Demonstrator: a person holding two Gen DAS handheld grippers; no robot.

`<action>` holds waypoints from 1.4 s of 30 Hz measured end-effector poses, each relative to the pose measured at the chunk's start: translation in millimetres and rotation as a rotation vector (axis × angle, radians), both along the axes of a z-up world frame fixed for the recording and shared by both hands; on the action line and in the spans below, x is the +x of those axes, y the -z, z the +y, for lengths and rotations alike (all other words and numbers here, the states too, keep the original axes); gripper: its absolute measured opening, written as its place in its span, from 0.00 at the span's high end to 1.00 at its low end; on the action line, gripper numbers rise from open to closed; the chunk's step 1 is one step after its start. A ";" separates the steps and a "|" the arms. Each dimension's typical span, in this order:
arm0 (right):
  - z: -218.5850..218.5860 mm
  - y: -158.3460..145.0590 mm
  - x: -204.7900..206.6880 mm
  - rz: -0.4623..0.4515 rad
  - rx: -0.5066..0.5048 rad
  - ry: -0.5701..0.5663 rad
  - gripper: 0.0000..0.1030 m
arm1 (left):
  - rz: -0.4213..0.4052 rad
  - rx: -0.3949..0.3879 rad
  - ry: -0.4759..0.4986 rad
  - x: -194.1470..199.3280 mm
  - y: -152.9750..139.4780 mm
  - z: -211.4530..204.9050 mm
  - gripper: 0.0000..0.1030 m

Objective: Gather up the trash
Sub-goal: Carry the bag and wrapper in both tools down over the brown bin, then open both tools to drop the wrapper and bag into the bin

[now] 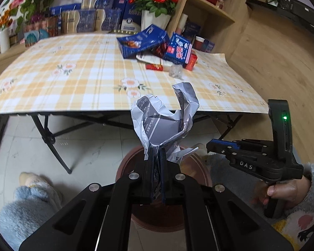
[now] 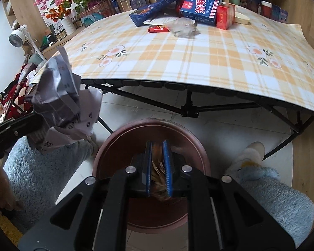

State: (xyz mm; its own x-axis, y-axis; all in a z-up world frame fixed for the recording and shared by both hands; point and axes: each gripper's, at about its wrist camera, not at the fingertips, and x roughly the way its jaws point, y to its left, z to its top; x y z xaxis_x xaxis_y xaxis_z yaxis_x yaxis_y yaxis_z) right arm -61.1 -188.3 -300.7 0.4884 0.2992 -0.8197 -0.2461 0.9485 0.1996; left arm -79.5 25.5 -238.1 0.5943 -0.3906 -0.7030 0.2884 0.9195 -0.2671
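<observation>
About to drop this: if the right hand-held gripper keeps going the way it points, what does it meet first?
Most likely the inside of the brown bin: the right hand-held gripper, shut on a brownish scrap, points down into its opening. Depth is unclear.

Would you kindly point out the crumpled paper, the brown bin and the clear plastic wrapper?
crumpled paper [image 1: 157, 123], left wrist view, its grey printed middle.
brown bin [image 2: 115, 138], right wrist view, its left rim.
clear plastic wrapper [image 2: 183, 28], right wrist view, its centre.

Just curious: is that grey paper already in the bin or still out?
Still out: the crumpled grey paper is clamped in the left gripper, above the brown bin.
</observation>
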 end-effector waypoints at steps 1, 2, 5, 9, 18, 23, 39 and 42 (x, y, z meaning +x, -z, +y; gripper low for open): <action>-1.4 0.5 0.3 -0.002 -0.001 0.006 0.83 | 0.007 -0.006 -0.001 1.6 2.5 0.8 0.95; -3.5 -0.1 0.2 -0.005 -0.003 0.020 0.79 | 0.017 -0.008 -0.002 3.0 4.9 1.1 0.95; -8.6 -1.7 -0.9 -0.029 -0.006 0.055 0.36 | 0.050 -0.005 0.001 6.7 12.8 -0.7 0.95; -12.7 -3.1 -0.7 -0.043 -0.020 0.087 0.10 | 0.075 0.005 0.010 9.3 19.6 -3.1 0.95; -19.5 -1.7 0.7 -0.029 -0.028 0.132 0.06 | 0.120 0.029 0.035 12.5 30.3 -10.4 0.94; -21.3 -2.0 0.2 -0.026 -0.024 0.137 0.06 | 0.124 0.029 0.063 12.5 31.1 -15.5 0.88; -16.5 2.4 2.2 -0.007 -0.037 0.125 0.06 | 0.088 0.052 -0.105 15.8 23.9 5.2 0.12; -15.7 3.1 2.8 -0.003 -0.040 0.122 0.06 | 0.087 0.060 -0.119 16.0 22.9 6.7 0.12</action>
